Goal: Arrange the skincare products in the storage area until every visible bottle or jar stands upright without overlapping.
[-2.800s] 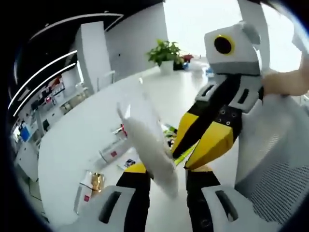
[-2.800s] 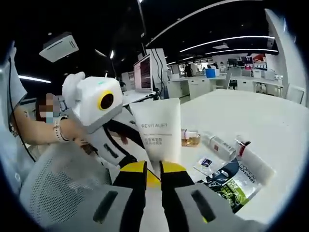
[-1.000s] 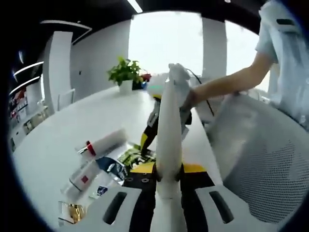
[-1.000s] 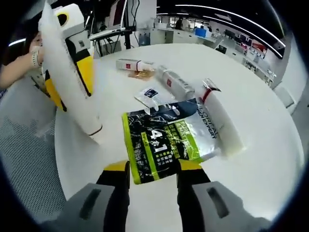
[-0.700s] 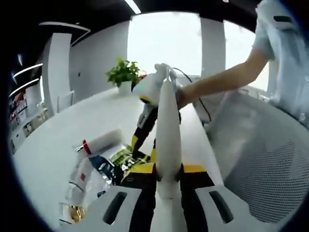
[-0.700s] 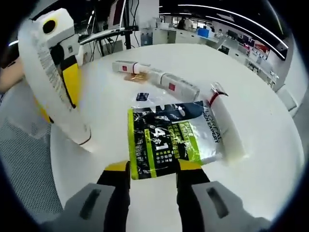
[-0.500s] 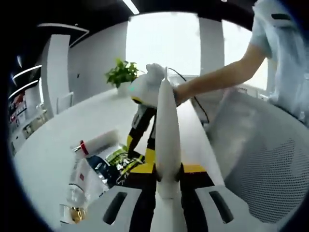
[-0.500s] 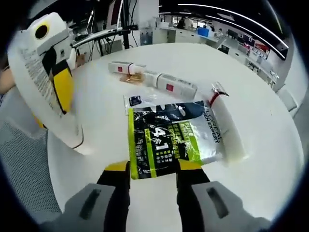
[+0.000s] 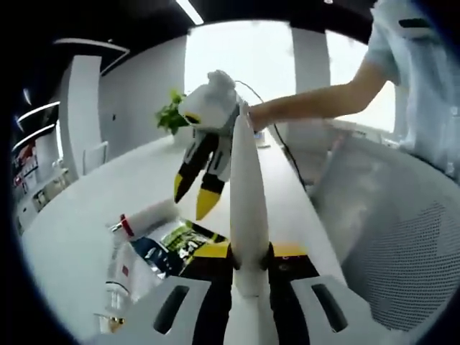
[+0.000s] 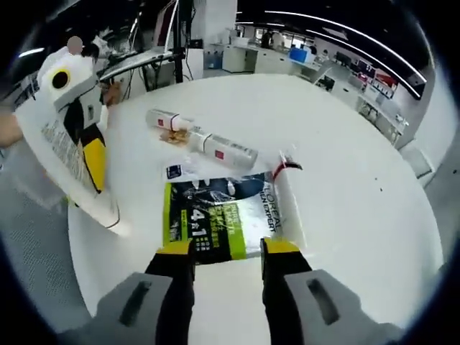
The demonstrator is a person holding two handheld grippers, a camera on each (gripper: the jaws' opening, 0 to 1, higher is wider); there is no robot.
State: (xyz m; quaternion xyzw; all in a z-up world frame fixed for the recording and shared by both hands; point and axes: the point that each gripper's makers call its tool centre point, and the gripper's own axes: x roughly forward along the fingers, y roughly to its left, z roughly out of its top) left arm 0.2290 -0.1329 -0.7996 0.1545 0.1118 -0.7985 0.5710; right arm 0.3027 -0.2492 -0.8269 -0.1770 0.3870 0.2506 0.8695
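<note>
My left gripper (image 9: pixel 249 253) is shut on a flat white tube (image 9: pixel 248 180), held edge-on and upright above the table's near edge. In the right gripper view that white tube (image 10: pixel 63 154) hangs at the left in the left gripper (image 10: pixel 90 162). My right gripper (image 10: pixel 226 248) is open and hovers over a black-and-green pouch (image 10: pixel 215 219) lying flat. From the left gripper view, the right gripper (image 9: pixel 192 200) hangs above the pouch (image 9: pixel 180 243), jaws apart and holding nothing. A white tube with a red cap (image 10: pixel 287 205) lies beside the pouch.
Two white cartons (image 10: pixel 223 149) (image 10: pixel 164 118) lie end to end behind the pouch, with a small amber bottle (image 10: pixel 176 135) and a sachet (image 10: pixel 176 171) near them. The round white table (image 10: pixel 345 158) is bare at the right. A mesh chair (image 9: pixel 402 237) stands by the near edge.
My right gripper has lifted up and back from the pouch, still open. The left gripper keeps the white tube upright in its grip, moved slightly left in the right view.
</note>
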